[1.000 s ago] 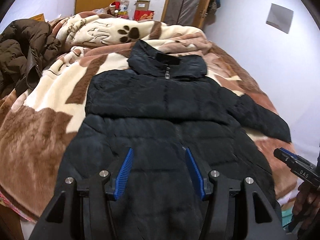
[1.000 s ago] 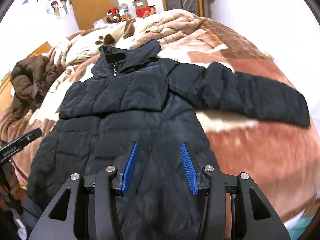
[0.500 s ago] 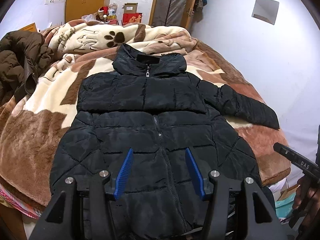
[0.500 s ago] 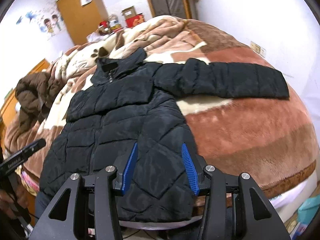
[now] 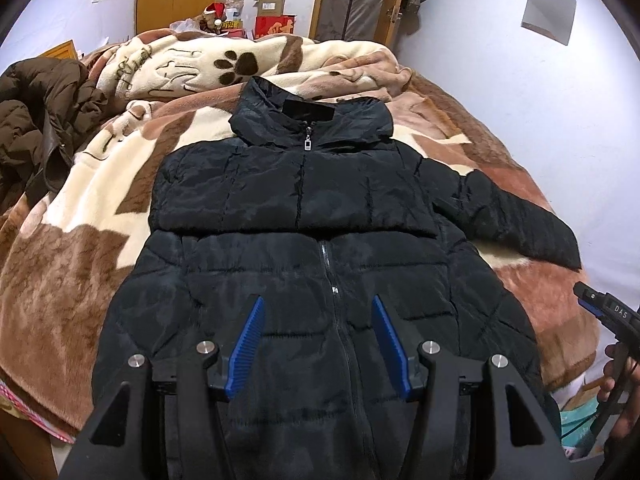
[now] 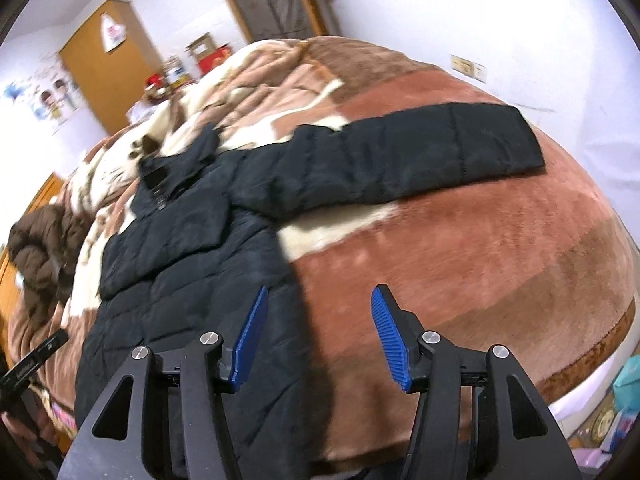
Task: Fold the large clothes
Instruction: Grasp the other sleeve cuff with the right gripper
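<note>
- Black puffer jacket (image 5: 320,264) lies front up, zipped, flat on the blanketed bed (image 5: 72,264); hem hangs at the near edge, collar far end.
- One sleeve (image 6: 404,160) is stretched straight out sideways across the blanket; the other sleeve appears already tucked, can't tell for sure.
- Risk: thick slippery padding; a shallow pinch on the sleeve could slip, so the fold springs back open.
- Risk: hem overhangs the bed edge, so dragging the sleeve inward could pull the whole jacket off or skew it.
- Risk: right view is blurred, so aim at the cuff could be off and grab blanket pile instead.
- Left tongs (image 5: 318,346) hover above the lower front, parted about halfway, empty, touching nothing.
- Right tongs (image 6: 316,338) have just been opening; jaws apart, nothing between them, over the jacket's side edge and blanket.
- Brown coat (image 5: 36,120) heaped at the bed's far side, untouched.
</note>
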`<state>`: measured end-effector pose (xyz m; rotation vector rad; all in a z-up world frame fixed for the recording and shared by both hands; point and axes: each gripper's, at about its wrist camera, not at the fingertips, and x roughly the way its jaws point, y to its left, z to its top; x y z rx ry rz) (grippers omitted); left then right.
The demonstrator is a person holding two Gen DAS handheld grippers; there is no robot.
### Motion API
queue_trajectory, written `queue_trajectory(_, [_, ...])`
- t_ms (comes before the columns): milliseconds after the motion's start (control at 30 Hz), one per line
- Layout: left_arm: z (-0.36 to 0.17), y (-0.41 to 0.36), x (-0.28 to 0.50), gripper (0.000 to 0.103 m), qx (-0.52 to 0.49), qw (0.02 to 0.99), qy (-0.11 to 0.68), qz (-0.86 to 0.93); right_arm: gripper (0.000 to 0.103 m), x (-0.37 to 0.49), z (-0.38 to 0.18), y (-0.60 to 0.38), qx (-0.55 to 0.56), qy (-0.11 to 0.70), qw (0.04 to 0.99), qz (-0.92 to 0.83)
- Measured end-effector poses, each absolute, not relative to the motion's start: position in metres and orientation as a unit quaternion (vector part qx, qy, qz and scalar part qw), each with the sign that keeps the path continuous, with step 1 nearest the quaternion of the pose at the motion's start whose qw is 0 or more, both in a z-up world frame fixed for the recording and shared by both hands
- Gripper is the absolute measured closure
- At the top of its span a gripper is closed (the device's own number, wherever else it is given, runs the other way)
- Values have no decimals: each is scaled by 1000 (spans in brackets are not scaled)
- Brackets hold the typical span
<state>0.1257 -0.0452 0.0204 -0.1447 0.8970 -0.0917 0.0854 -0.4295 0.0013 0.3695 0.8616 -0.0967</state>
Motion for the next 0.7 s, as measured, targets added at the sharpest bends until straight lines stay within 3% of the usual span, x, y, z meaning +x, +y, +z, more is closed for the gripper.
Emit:
queue_trajectory(400, [-10, -55, 190, 45, -63, 891, 449, -35, 47, 158, -58, -528, 255, 427, 859, -118])
queue_trajectory(467, [-16, -56, 194, 45, -62, 888, 454, -35, 42, 169, -67, -543, 270, 427, 854, -127])
queue_trajectory(700, [-34, -53, 206, 45, -63, 881, 469, -24, 42, 188, -73, -576, 322, 387, 854, -134])
